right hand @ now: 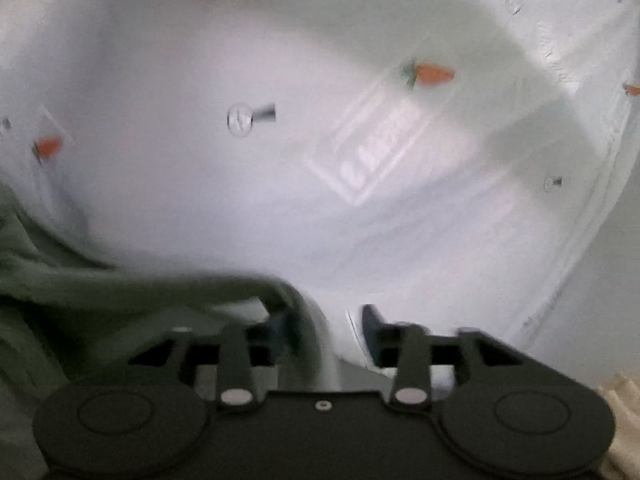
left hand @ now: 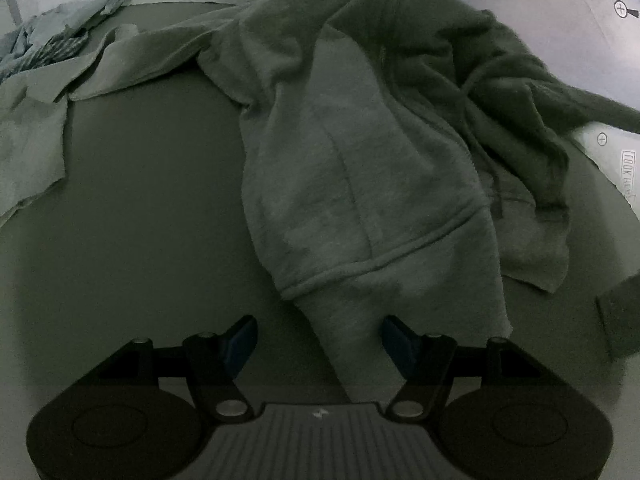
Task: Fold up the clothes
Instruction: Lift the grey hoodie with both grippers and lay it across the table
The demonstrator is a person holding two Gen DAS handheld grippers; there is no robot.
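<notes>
Left wrist view looks along my left claw (left hand: 318, 338), whose two blue-padded fingers stand wide apart, released. A grey-green hooded sweater (left hand: 360, 160) lies crumpled on a dark round table (left hand: 140, 200), stretching from the far edge down toward me. Its near end, a narrow cuffed part, reaches between my fingers; the cloth lies against the right finger (left hand: 396, 340) and stays clear of the left one, so nothing is gripped. A drawstring (left hand: 478, 120) trails across the darker folds on the right side. At far left a paler cloth (left hand: 32, 140) is spread over the table's edge, and beyond it sits a striped bundle (left hand: 40, 50). A white sheet with printed marks (left hand: 600, 40) shows at far right.

Right wrist view is blurred. My right claw (right hand: 326, 326) is spread open too. The sweater (right hand: 80, 292) bunches at near left, with a fold draped over the left finger (right hand: 280, 324), though I cannot tell whether it is caught there. The right finger is bare. Ahead spreads the white sheet (right hand: 240, 200), printed with small orange carrots (right hand: 432, 73).
</notes>
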